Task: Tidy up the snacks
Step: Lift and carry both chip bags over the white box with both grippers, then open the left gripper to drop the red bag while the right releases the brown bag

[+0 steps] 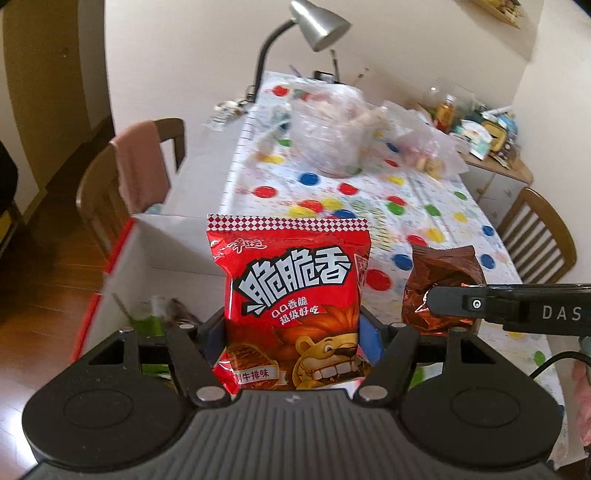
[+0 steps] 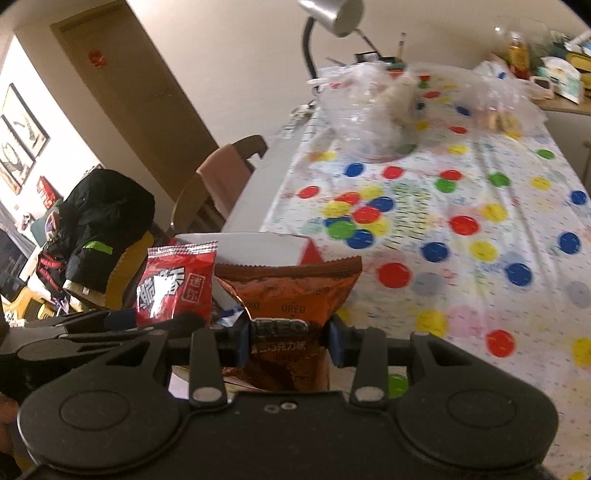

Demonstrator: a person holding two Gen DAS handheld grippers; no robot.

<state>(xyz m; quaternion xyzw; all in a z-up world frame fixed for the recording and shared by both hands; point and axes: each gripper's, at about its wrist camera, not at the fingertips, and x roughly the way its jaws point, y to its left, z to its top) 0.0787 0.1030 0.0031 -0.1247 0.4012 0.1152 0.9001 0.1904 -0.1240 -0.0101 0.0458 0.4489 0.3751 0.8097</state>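
My left gripper [image 1: 293, 341] is shut on a red snack bag with a cartoon lion [image 1: 291, 295] and holds it upright above the near table edge. My right gripper [image 2: 288, 339] is shut on a brown Oreo packet [image 2: 288, 291], also upright. The two bags are side by side: the Oreo packet [image 1: 439, 288] shows to the right in the left wrist view, and the red bag [image 2: 173, 284] to the left in the right wrist view. A white box with red trim [image 1: 166, 251] sits just behind and below them, with some packets inside.
The table wears a white cloth with coloured dots [image 2: 461, 221]. Clear plastic bags of snacks [image 1: 332, 129] lie at its far end beside a silver desk lamp [image 1: 317, 22]. Wooden chairs stand at the left [image 1: 110, 177] and right [image 1: 535, 236]. A cluttered sideboard [image 1: 491, 136] stands far right.
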